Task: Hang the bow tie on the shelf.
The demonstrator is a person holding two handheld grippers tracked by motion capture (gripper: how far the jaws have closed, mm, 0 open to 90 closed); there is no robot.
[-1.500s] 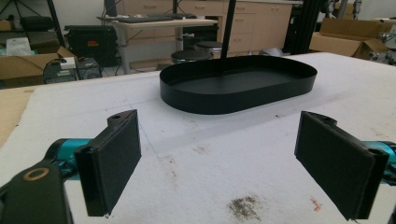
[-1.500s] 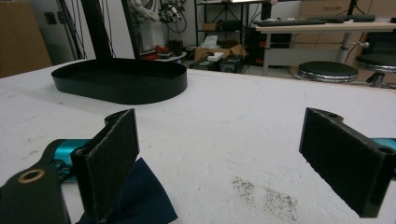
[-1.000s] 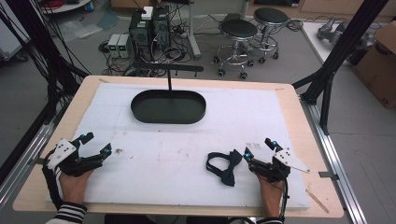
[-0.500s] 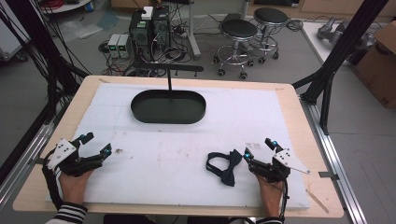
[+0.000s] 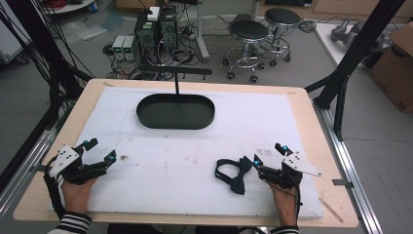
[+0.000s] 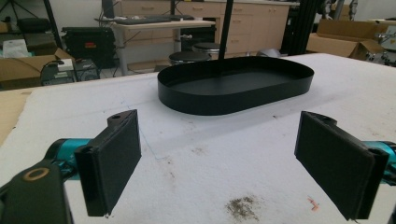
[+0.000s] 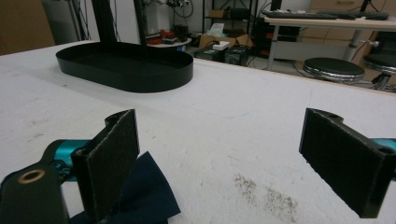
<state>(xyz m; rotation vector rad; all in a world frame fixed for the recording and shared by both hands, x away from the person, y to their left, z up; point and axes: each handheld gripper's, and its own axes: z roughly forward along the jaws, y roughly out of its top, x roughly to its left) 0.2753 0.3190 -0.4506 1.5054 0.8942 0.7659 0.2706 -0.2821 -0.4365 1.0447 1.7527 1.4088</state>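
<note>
Claws are both resting spread and empty on the counter (image 5: 292, 105): left claw (image 5: 100, 151) at eight o'clock, right claw (image 5: 268, 155) at four, its opening just beside the dark bow tie (image 5: 236, 174) (likely the pickup). Black tray (image 5: 175, 111) is waiting at twelve.

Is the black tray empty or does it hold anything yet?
Empty. The tray shows bare black floor in the high view and both gripper views; the bow tie lies on the table.
</note>
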